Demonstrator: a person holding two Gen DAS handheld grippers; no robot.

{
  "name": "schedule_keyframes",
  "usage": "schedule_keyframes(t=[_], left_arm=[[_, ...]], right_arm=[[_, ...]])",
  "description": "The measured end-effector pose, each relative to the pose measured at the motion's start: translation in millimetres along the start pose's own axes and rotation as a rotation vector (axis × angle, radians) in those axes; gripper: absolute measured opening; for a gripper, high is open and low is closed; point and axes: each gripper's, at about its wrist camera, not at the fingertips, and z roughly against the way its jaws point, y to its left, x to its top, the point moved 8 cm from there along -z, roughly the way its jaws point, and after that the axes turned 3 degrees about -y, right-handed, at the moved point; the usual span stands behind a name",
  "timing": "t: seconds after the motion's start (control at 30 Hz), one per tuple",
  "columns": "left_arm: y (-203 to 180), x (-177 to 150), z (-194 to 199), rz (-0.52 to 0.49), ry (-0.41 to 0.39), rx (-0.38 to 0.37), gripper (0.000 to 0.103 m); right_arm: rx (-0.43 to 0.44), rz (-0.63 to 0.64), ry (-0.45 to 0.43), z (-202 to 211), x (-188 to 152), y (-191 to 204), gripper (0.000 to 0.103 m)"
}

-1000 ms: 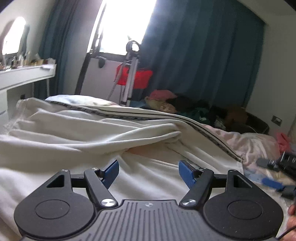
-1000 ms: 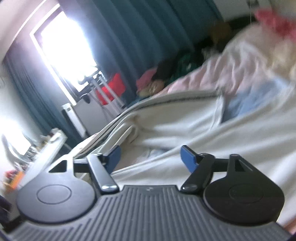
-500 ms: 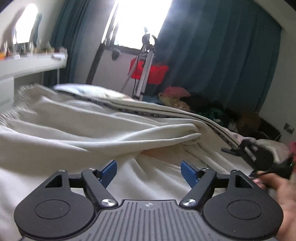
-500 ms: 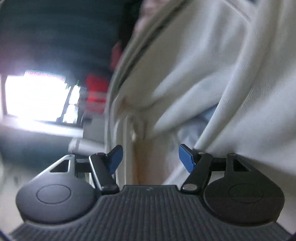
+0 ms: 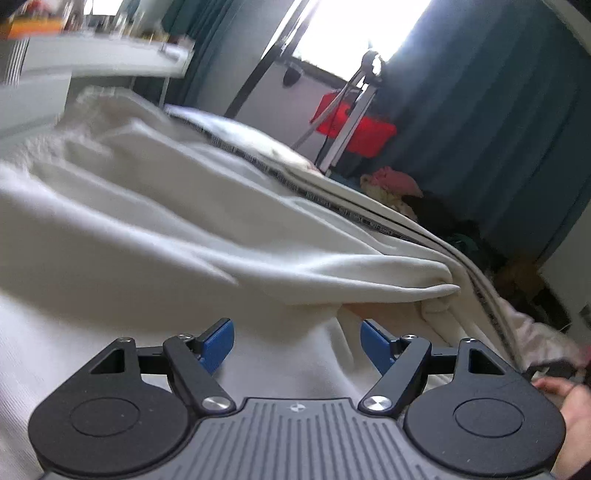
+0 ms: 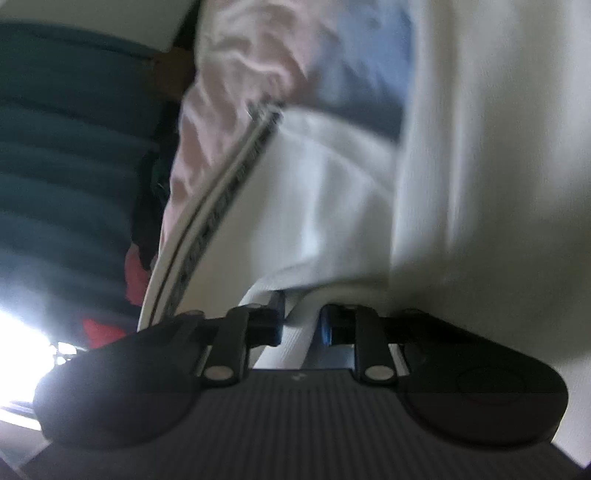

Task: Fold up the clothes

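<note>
Step in hand: securing first hold on cream garment (image 5: pixel 192 236), lying rumpled on bed.
Right gripper (image 6: pixel 302 325): jaws clamped on cloth edge.
Left gripper (image 5: pixel 297 341): jaws spread, empty, cloth below.
Next: left needs grip on fold toward 1 o'clock.

- I am working in a home bedroom: a bed spread with a cream blanket edged in a dark patterned stripe (image 5: pixel 354 216) fills the near view.
- Far behind hang long dark teal curtains (image 5: pixel 491 122) beside a bright window (image 5: pixel 354 33).
- At far left stands a white cluttered shelf (image 5: pixel 99 61); loose clothes in a pink and dark heap (image 5: pixel 413 195) lie far right.
</note>
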Motion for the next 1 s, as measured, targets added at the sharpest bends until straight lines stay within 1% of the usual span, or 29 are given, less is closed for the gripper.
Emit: schedule_keyframes(t=[0.03, 0.07, 0.13, 0.23, 0.3, 0.4, 0.47, 0.5, 0.57, 0.67, 0.8, 0.87, 0.93, 1.0], left_arm=[[3.2, 0.7, -0.2, 0.027, 0.007, -0.004, 0.077], [5.3, 1.9, 0.3, 0.044, 0.007, -0.006, 0.077], [6.9, 3.1, 1.1, 0.062, 0.009, -0.018, 0.077], [0.5, -3.7, -2.4, 0.04, 0.051, -0.059, 0.077], [-3.3, -7.7, -3.1, 0.019, 0.066, -0.065, 0.077], [-9.3, -10.4, -0.6, -0.022, 0.064, -0.065, 0.077], [-12.8, -11.0, 1.3, -0.044, 0.059, -0.07, 0.077], [-14.4, -11.1, 2.3, -0.054, 0.056, -0.073, 0.077], [-18.3, -12.4, 4.5, -0.077, 0.048, -0.073, 0.077], [-24.9, -16.4, 6.0, -0.104, 0.043, -0.073, 0.078], [-35.9, -26.4, 5.4, -0.133, 0.058, -0.075, 0.078], [-42.6, -32.9, 6.9, -0.164, 0.058, -0.084, 0.078], [-50.7, -38.9, 5.8, -0.193, 0.058, -0.092, 0.078], [-59.0, -45.4, 5.5, -0.222, 0.06, -0.104, 0.078]], right_arm=[[-0.006, 0.001, -0.005, -2.1, 8.0, -2.4, 0.009], [-0.008, 0.016, -0.013, -2.4, 16.7, -1.9, 0.009], [0.003, 0.089, -0.045, 5.1, 40.8, 11.5, 0.009], [0.037, 0.193, -0.083, 16.0, 81.1, 43.6, 0.008], [0.135, 0.244, -0.121, 32.2, 110.3, 75.6, 0.008], [0.288, 0.405, -0.208, 69.7, 141.3, 116.0, 0.008], [0.333, 0.482, -0.248, 86.3, 153.5, 108.9, 0.008], [0.33, 0.469, -0.226, 85.7, 158.1, 93.1, 0.009], [0.304, 0.406, -0.15, 78.2, 166.1, 53.5, 0.01], [0.176, 0.293, -0.02, 53.6, 170.5, -16.3, 0.011], [0.075, 0.128, 0.135, 36.1, 167.8, -71.9, 0.01], [0.072, 0.096, 0.15, 41.6, 166.7, -75.8, 0.011], [0.055, 0.158, 0.138, 54.6, 162.6, -71.9, 0.011], [0.022, 0.227, 0.126, 67.6, 160.0, -71.0, 0.015]])
